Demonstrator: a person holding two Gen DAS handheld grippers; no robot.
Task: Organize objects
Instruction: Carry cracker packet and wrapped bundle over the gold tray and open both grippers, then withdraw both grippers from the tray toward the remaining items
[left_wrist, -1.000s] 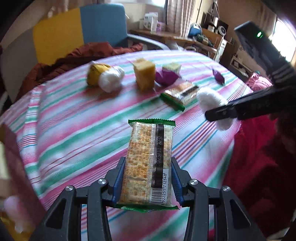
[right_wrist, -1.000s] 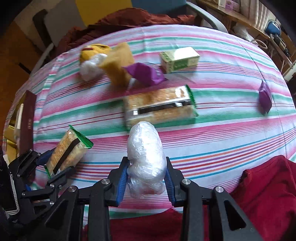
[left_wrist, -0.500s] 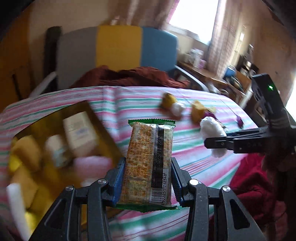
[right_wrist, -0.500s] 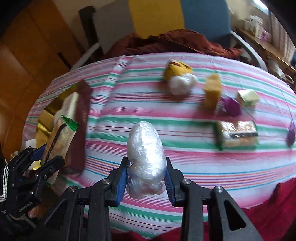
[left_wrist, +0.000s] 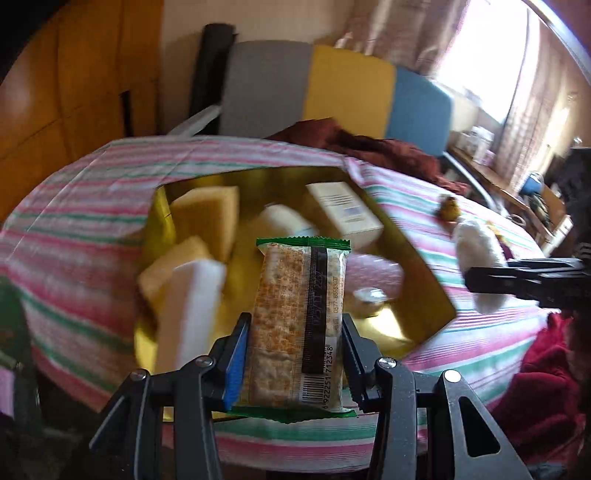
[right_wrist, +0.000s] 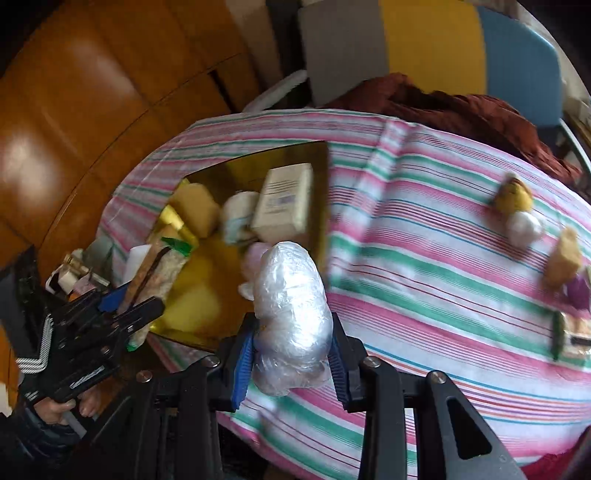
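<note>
My left gripper is shut on a green-edged cracker packet, held upright over the near side of a gold tray. The tray holds yellow sponges, a white block, a cream box and a pale roll. My right gripper is shut on a plastic-wrapped white bundle, hanging just right of the tray's near corner. In the right wrist view my left gripper with the cracker packet shows at the left over the tray. The right gripper and its bundle appear at the right of the left wrist view.
The round table wears a pink, green and white striped cloth. On it to the right lie a yellow-and-white ball, a yellow sponge, a purple wrapper and another cracker packet. A grey, yellow and blue chair with a brown cloth stands behind.
Both grippers have swung left across the table with their loads still held, from the loose objects to the gold tray, which has come fully into view under them. Both views have rolled.
</note>
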